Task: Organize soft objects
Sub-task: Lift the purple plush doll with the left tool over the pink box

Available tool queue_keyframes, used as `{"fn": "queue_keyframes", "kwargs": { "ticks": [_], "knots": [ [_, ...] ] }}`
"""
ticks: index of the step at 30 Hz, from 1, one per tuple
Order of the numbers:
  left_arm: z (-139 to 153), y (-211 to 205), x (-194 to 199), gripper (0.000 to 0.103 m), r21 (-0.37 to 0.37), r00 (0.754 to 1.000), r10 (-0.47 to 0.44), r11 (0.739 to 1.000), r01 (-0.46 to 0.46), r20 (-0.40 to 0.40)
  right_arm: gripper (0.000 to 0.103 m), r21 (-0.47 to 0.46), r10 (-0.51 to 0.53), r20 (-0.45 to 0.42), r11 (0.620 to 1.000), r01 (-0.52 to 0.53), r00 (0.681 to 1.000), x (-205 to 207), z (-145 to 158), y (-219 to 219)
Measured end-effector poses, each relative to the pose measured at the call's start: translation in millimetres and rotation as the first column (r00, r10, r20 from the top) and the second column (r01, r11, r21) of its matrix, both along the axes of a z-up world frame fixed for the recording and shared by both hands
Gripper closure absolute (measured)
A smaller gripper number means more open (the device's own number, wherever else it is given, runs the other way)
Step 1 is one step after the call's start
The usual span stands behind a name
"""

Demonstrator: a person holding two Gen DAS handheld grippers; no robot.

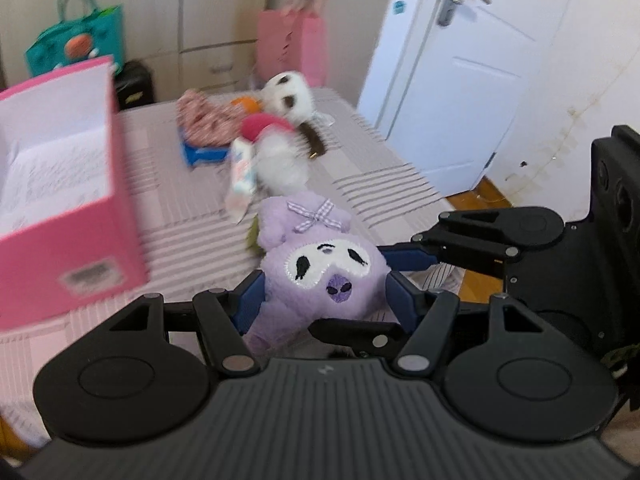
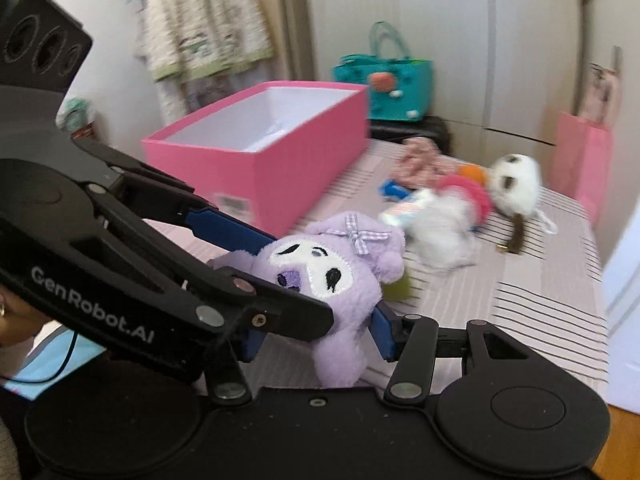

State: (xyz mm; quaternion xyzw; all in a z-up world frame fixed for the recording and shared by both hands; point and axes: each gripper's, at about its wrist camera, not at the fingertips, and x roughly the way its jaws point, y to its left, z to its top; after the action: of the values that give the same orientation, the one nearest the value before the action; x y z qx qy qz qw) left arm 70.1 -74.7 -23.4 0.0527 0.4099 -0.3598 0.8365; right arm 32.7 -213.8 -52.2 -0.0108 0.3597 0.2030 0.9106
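Both grippers' jaws clamp the purple plush (image 1: 320, 268): left gripper (image 1: 324, 300), right gripper (image 2: 320, 336). Pink box (image 2: 256, 160) sits beyond, toward bed's (image 2: 520, 300) far-left corner; left hand nearer.

Fuzzy purple plush toy (image 1: 320, 268), matt pink cardboard box (image 1: 60, 216)

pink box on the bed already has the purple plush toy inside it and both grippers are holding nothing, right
Not right. The pink box looks empty in the right wrist view; the purple plush toy is outside it, held by both grippers, the left gripper and right gripper.
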Motion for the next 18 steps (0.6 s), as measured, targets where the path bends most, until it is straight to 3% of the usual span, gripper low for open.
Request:
{"fn": "queue_keyframes", "kwargs": {
  "ticks": [7, 13, 18],
  "knots": [
    [11, 46, -6, 0.038, 0.038, 0.992, 0.098, 0.995, -0.095, -0.084, 0.044, 0.018, 0.153, -0.045, 0.988, -0.153, 0.987, 4, 13, 39],
    [32, 78, -10, 0.038, 0.036, 0.983, 0.177, 0.984, -0.175, -0.056, 0.045, -0.02, 0.257, 0.02, 0.966, -0.257, 0.966, 7, 35, 68],
    [44, 98, 2, 0.038, 0.033, 0.971, 0.231, 0.973, -0.229, -0.06, 0.045, -0.024, 0.318, 0.016, 0.948, -0.318, 0.948, 26, 47, 86]
  ]
}}
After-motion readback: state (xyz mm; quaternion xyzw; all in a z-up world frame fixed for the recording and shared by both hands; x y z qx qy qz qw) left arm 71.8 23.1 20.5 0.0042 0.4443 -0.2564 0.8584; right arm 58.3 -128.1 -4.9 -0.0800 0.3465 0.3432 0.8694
